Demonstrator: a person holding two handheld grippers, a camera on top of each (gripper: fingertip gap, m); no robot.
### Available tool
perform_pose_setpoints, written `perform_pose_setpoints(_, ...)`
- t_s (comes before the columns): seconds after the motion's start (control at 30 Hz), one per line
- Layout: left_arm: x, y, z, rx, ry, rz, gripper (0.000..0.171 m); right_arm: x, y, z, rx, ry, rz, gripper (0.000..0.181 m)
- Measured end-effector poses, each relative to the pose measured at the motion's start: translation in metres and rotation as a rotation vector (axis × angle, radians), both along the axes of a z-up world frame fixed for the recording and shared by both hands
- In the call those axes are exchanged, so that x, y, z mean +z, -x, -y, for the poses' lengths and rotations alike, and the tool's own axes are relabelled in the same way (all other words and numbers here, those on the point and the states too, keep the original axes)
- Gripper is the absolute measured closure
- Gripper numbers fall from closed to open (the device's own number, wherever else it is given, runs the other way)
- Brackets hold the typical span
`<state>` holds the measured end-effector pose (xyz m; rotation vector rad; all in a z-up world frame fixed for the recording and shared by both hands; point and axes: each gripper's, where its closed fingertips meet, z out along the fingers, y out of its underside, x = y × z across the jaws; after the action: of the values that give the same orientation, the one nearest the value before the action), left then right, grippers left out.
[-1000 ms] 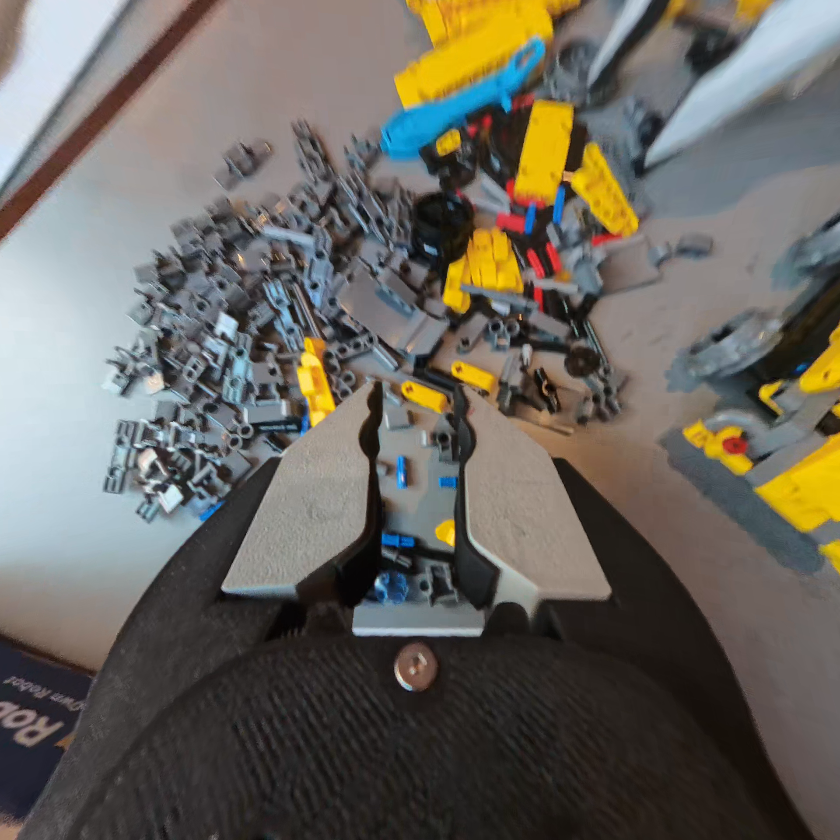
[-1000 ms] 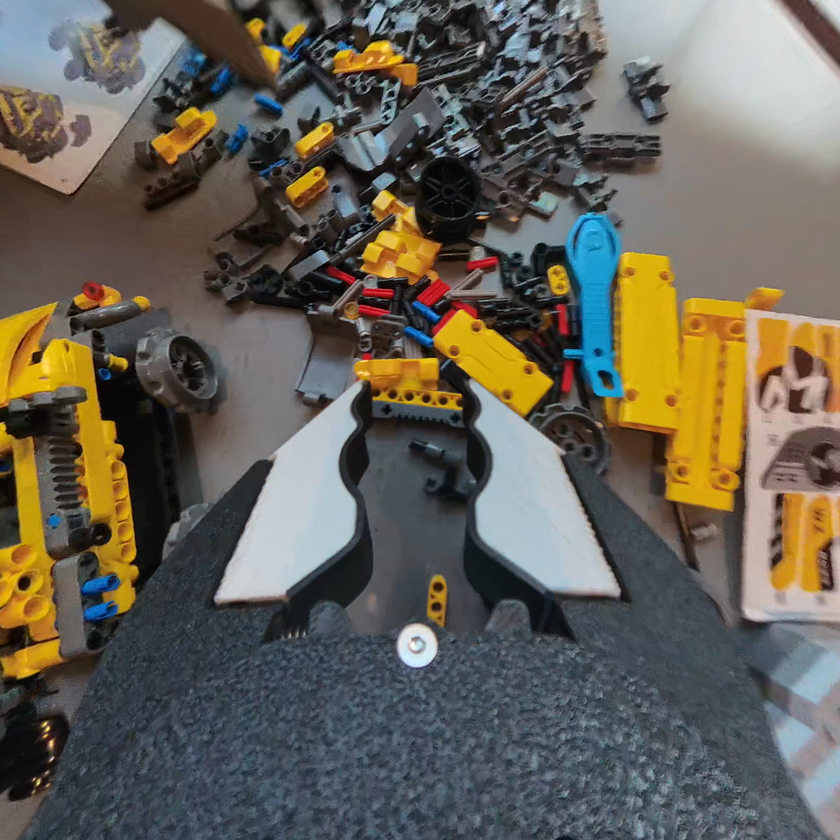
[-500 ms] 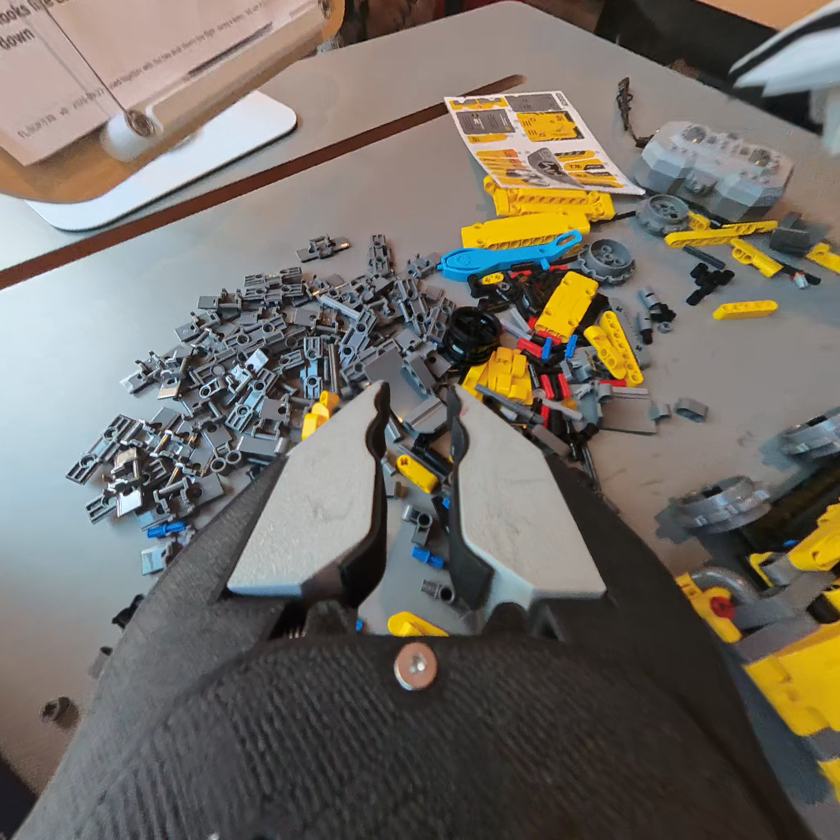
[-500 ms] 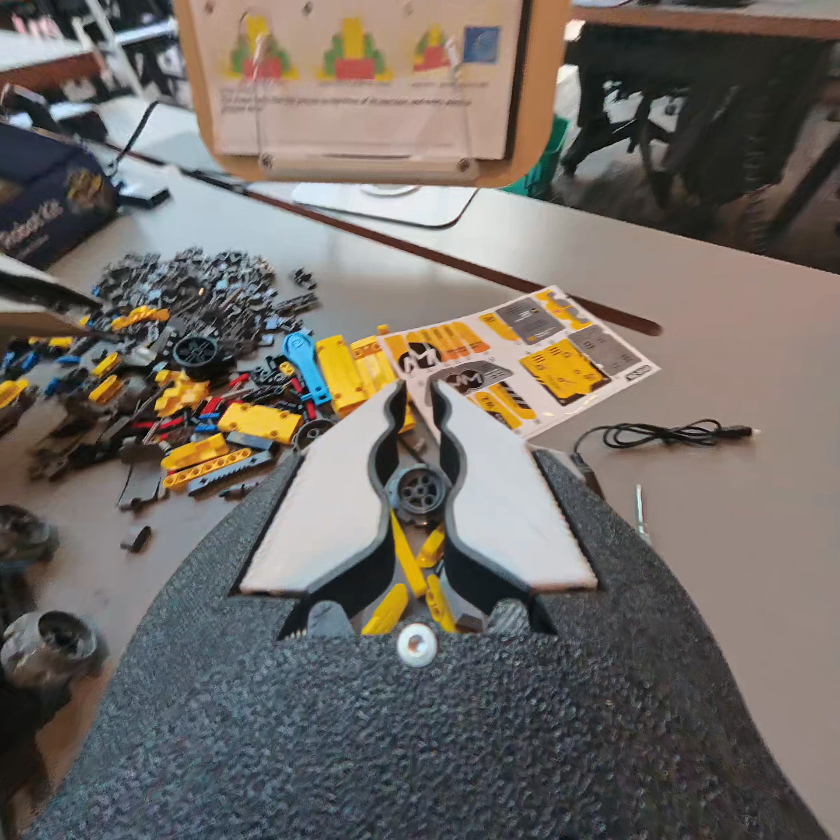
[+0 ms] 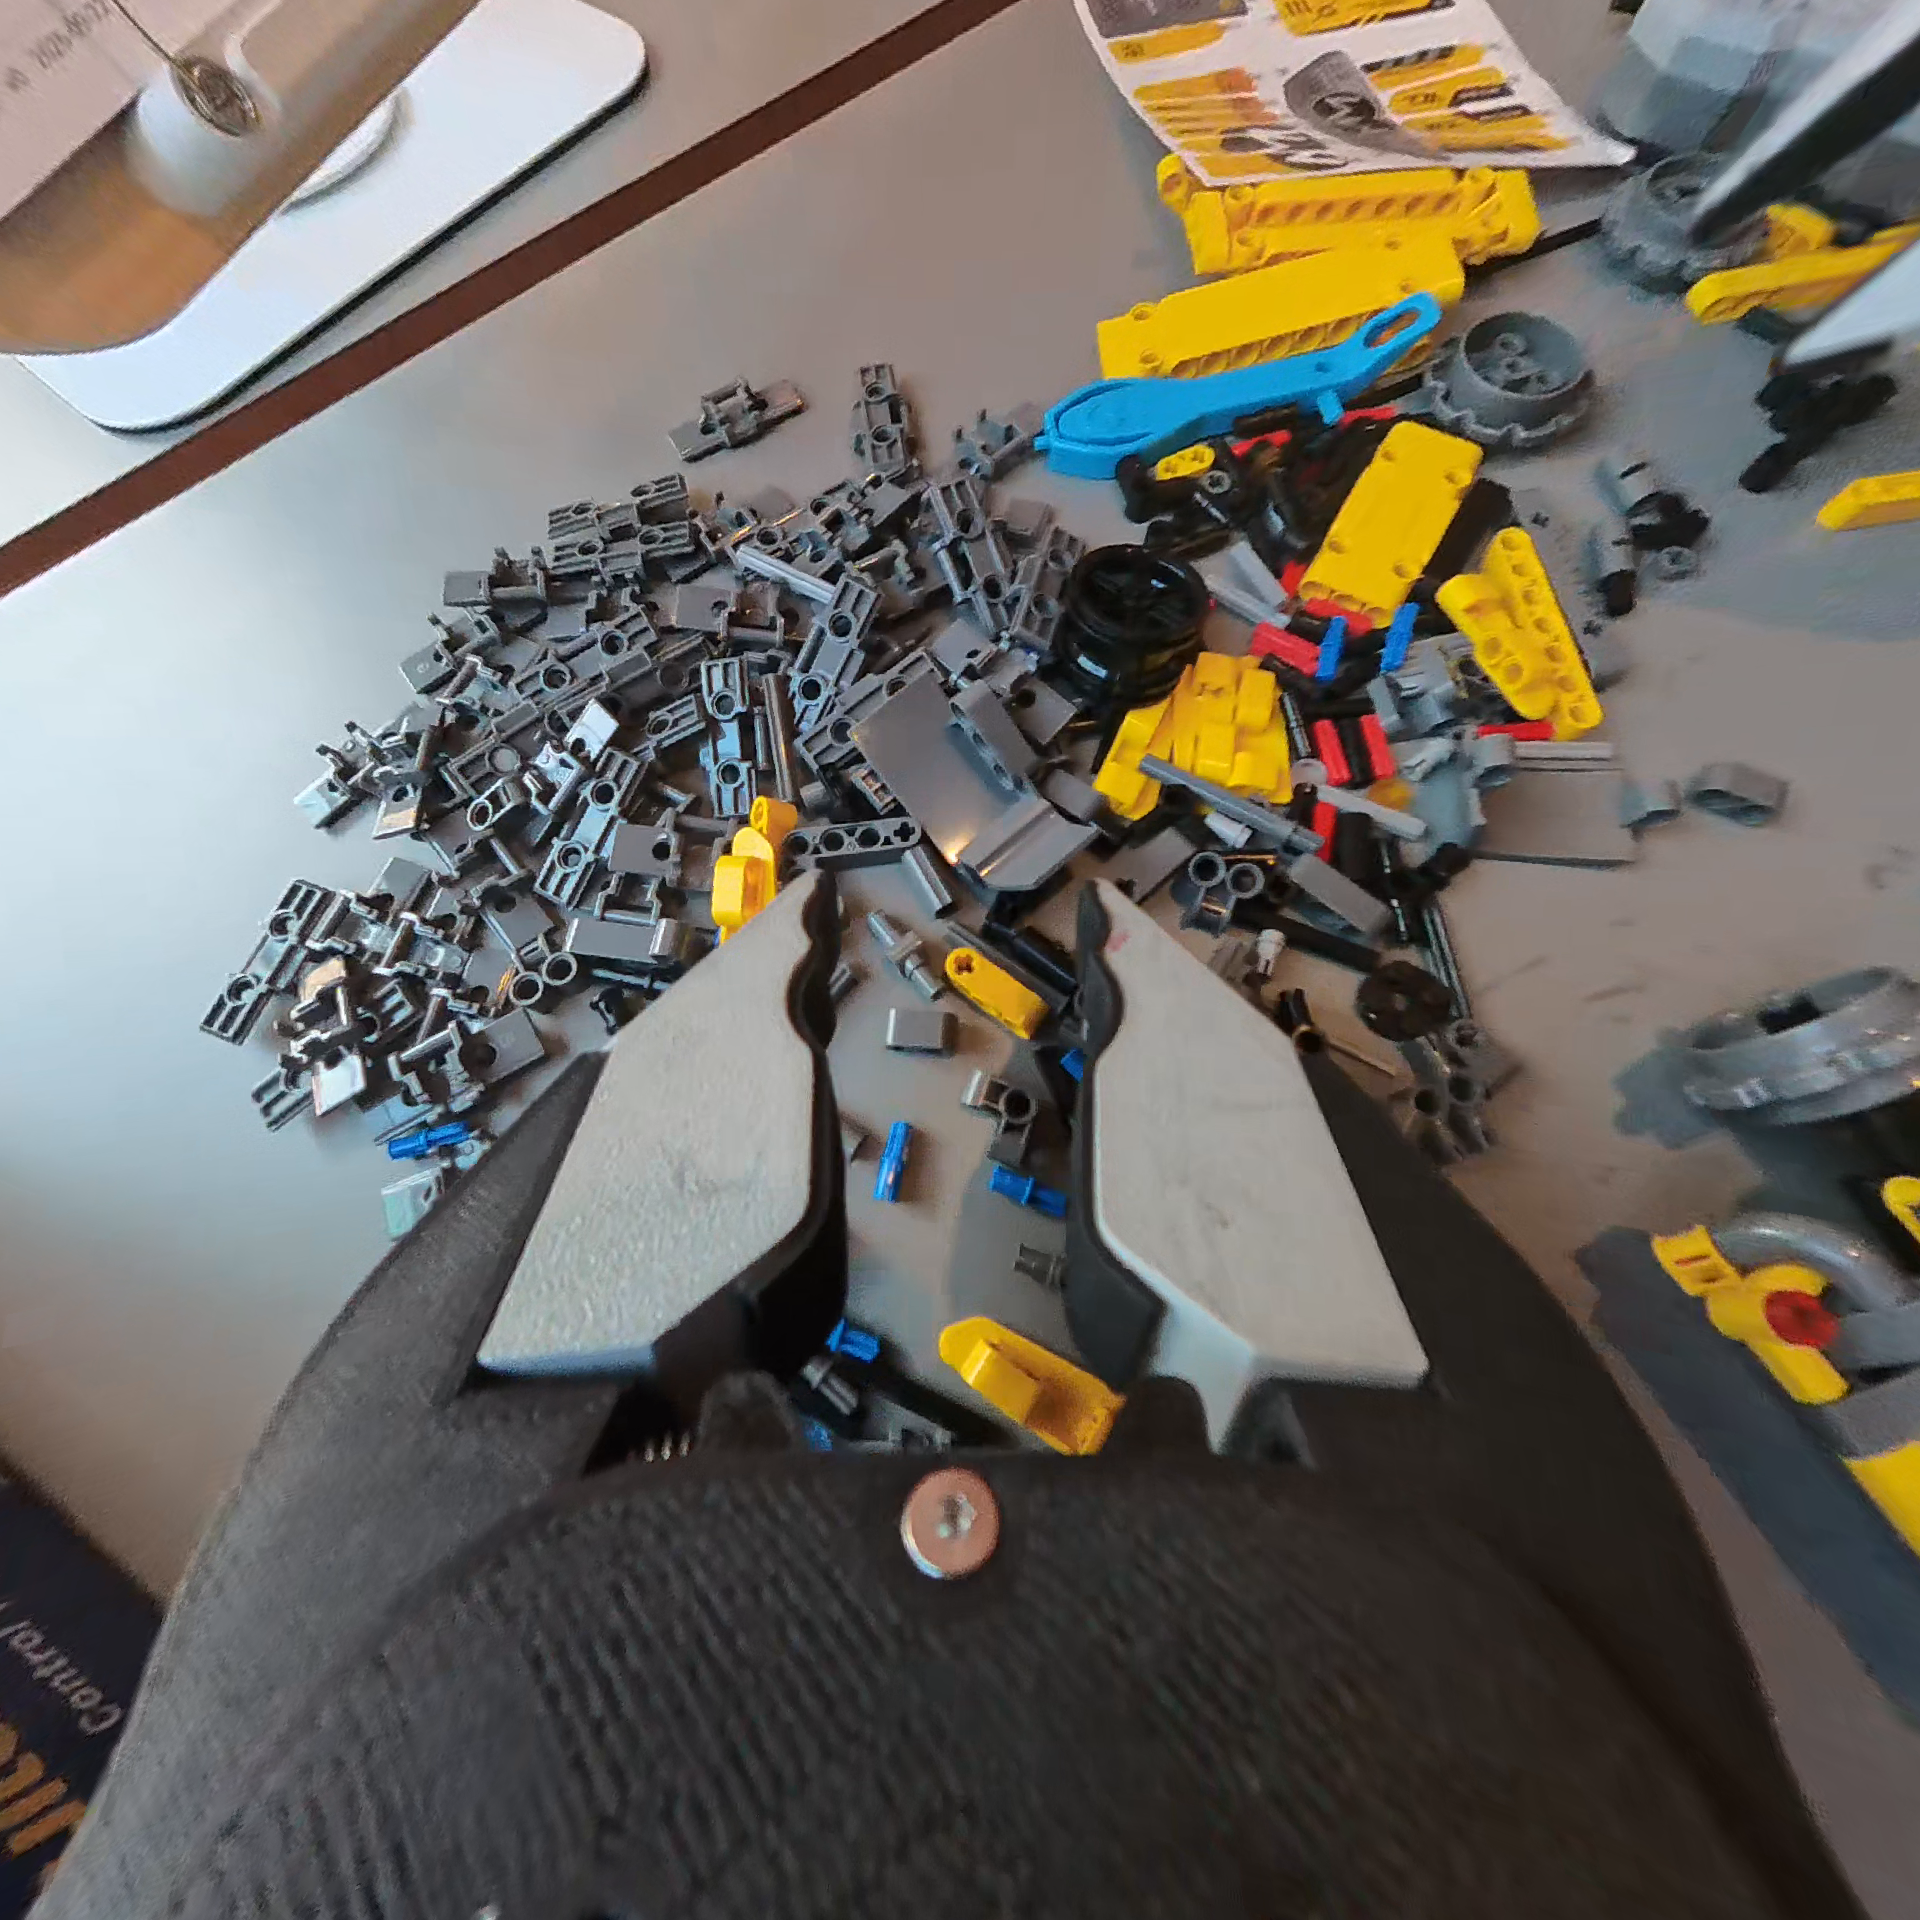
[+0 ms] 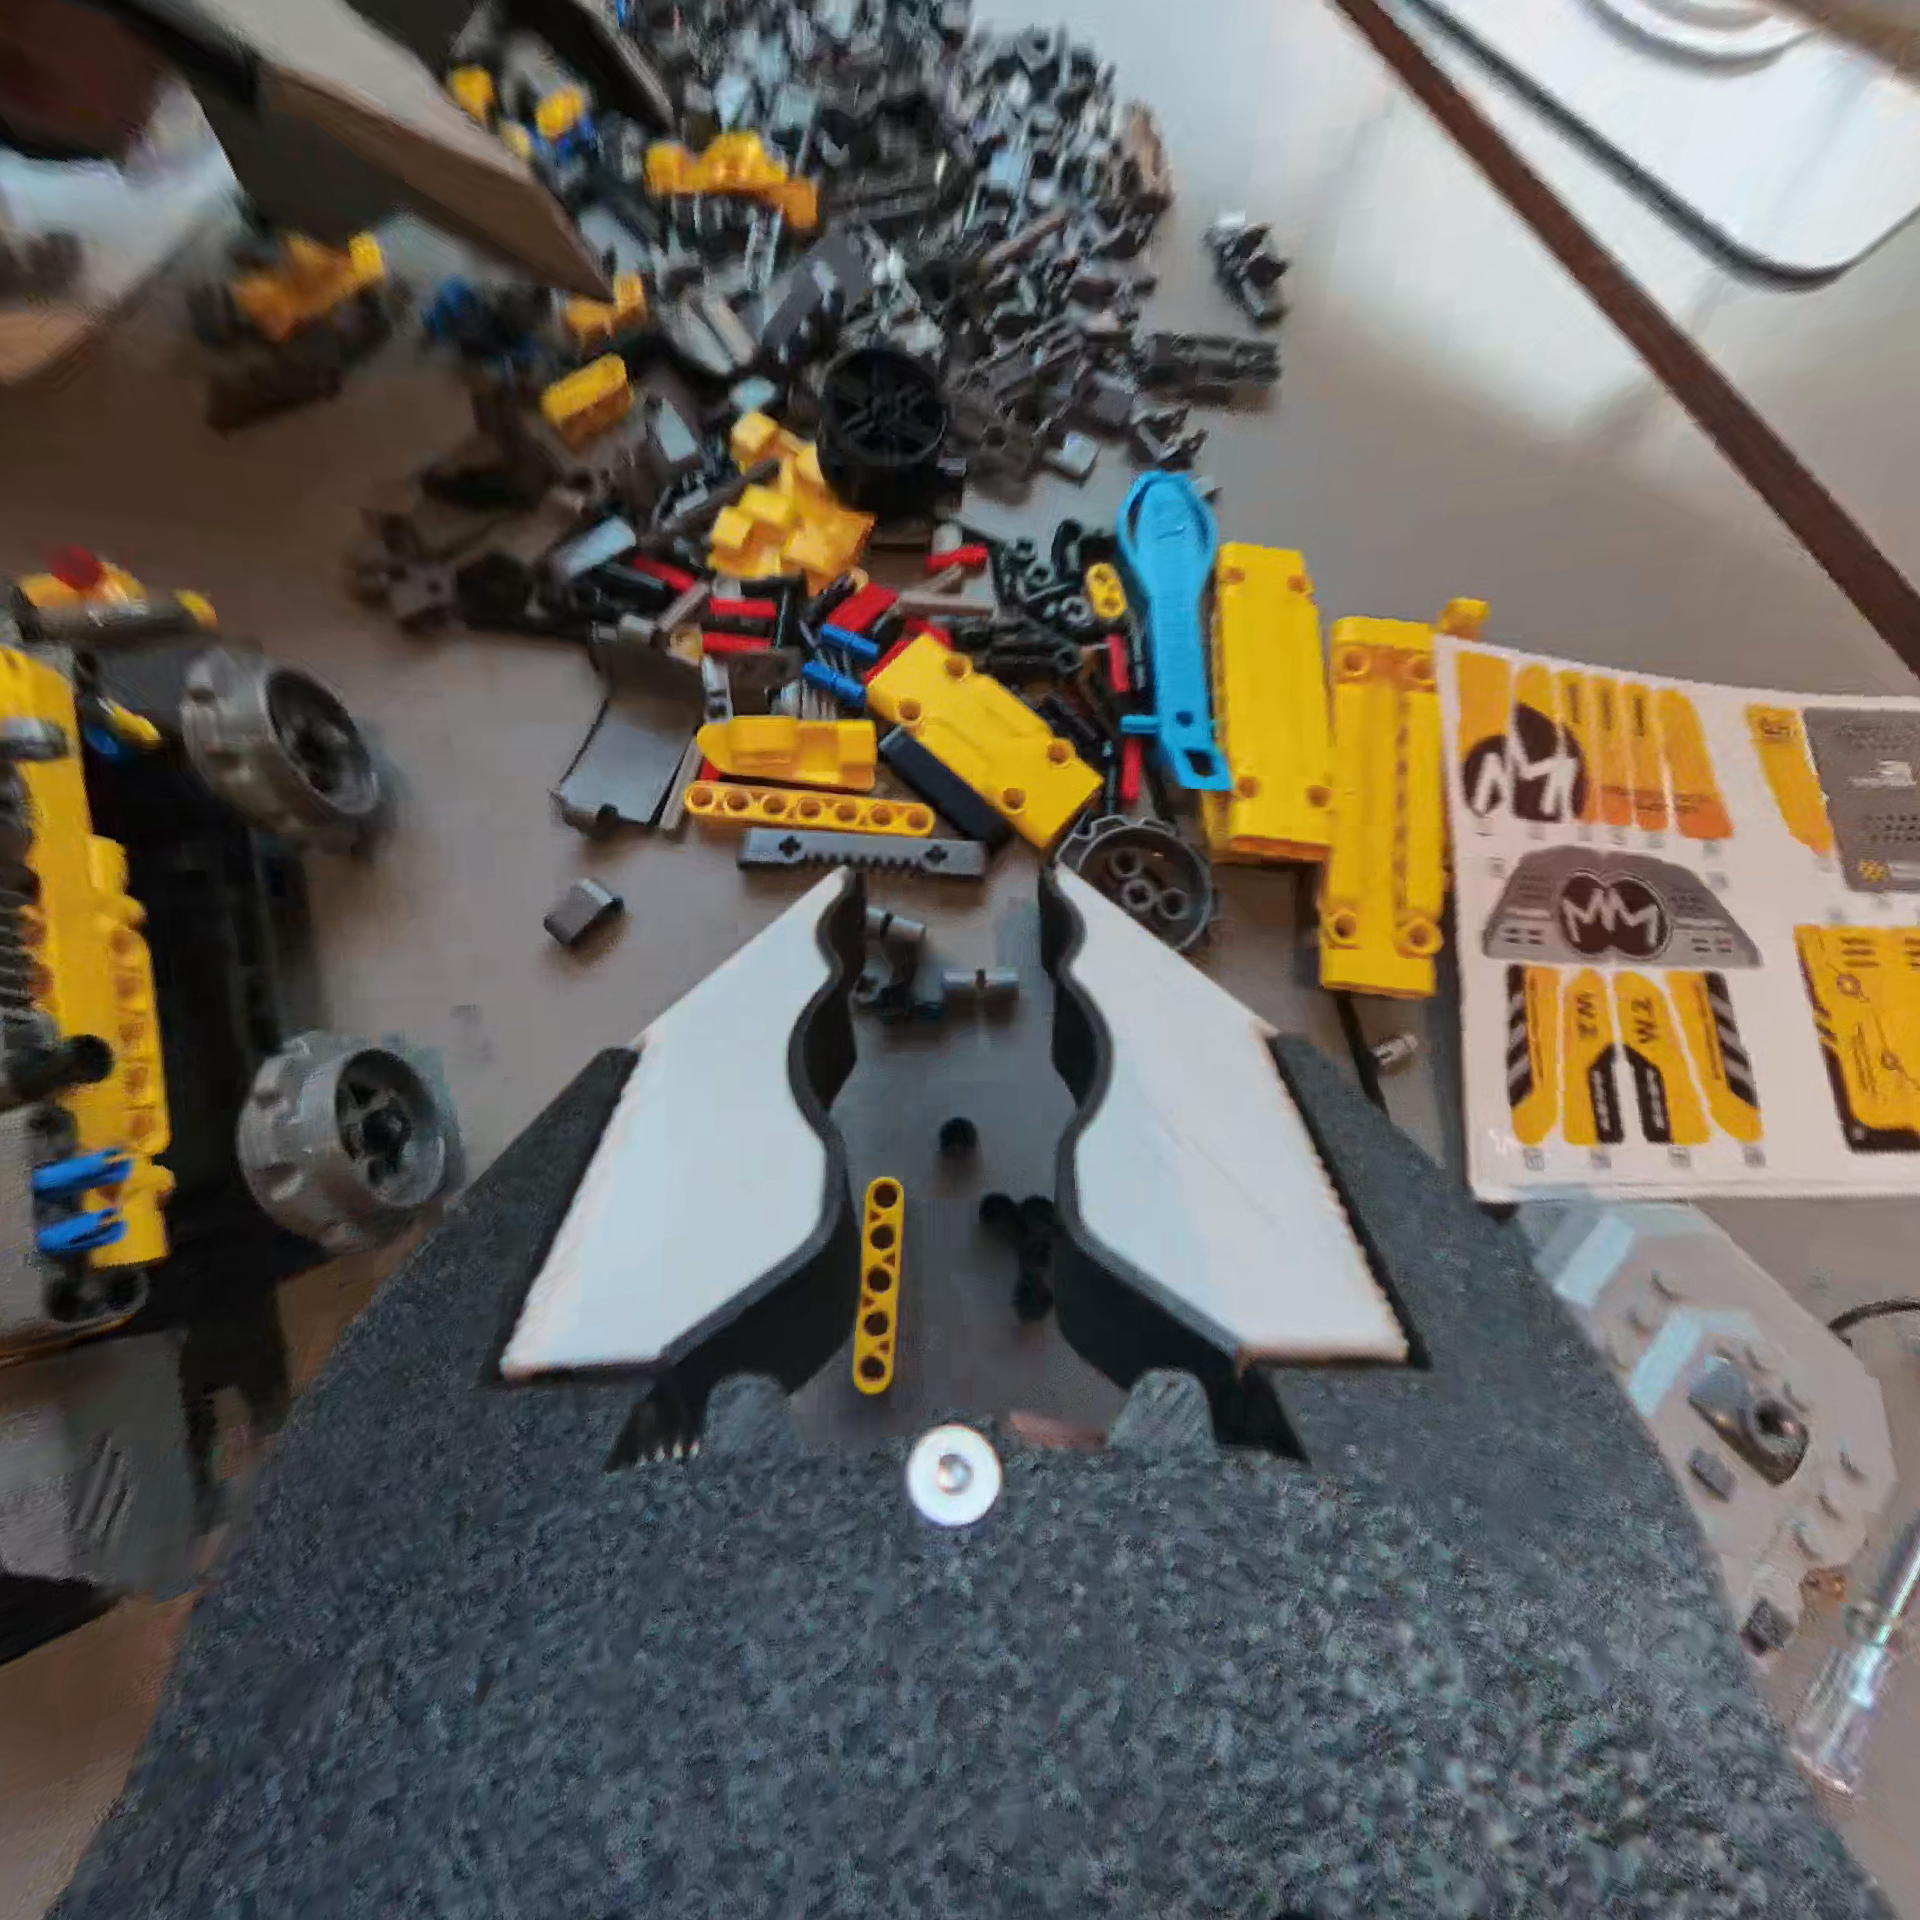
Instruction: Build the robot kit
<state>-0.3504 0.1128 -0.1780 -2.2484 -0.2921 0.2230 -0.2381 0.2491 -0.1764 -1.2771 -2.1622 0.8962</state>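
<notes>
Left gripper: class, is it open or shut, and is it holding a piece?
Open and empty. The left gripper has its fingers spread apart, with loose blue pins lying on the table between them.

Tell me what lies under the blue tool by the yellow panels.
The blue tool lies flat on the table, its handle end overlapping small black and red pins beside a long yellow panel. Anything directly beneath its blade is covered.
</notes>
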Motion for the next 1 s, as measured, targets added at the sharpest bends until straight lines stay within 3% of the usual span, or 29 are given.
perform_pose_setpoints(0.07,-0.002,0.001,0.0,0.002,0.018,-0.025,0.13,-0.013,0.002,0.009,0.024,-0.047,0.042,0.142)
perform_pose_setpoints(0.17,-0.004,-0.003,-0.003,-0.008,0.013,-0.009,0.131,-0.017,0.009,0.021,0.013,0.014,0.087,0.118)
perform_pose_setpoints(0.53,0.0,0.001,0.0,0.005,-0.007,0.009,0.132,-0.03,0.006,0.025,0.009,-0.001,0.149,0.123)
perform_pose_setpoints(0.83,0.002,0.002,0.0,0.009,-0.013,0.003,0.132,0.006,-0.009,0.019,-0.044,0.059,0.058,0.124)
perform_pose_setpoints(1.0,0.002,0.003,0.0,0.015,-0.023,0.021,0.132,0.023,-0.062,0.003,-0.145,0.028,0.049,0.124)
